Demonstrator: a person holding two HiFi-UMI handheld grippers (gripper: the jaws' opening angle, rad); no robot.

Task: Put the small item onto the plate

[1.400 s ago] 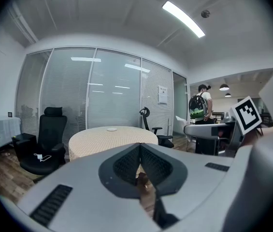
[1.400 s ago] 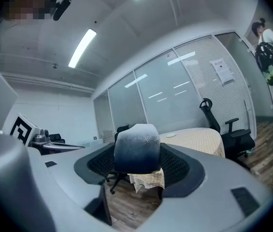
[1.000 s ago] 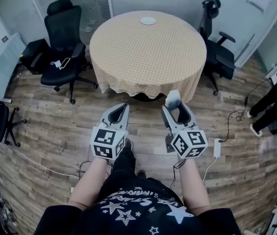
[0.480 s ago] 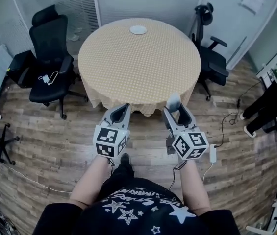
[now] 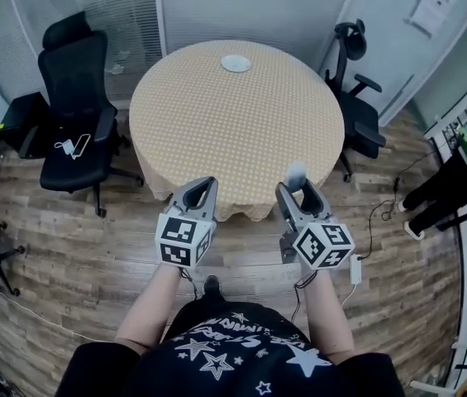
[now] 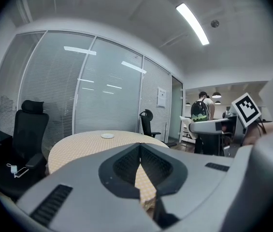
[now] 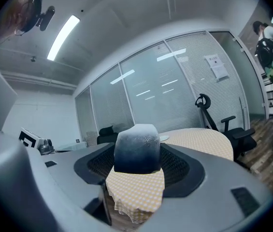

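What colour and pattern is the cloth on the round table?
The tablecloth is a fine yellow-and-white check, clearest in the head view.

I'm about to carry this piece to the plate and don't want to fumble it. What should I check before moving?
1. Small item gripped by the right tongs: ok, clamped between both jaws.
2. Left tongs free: ok, shut with nothing between them.
3. Plate located: ok, it sits on the far side of the table.
4. Plate bare: cannot tell, too small in every view.
5. Plate within reach: not ok, both tongs are at the table's near edge and the plate is across it.
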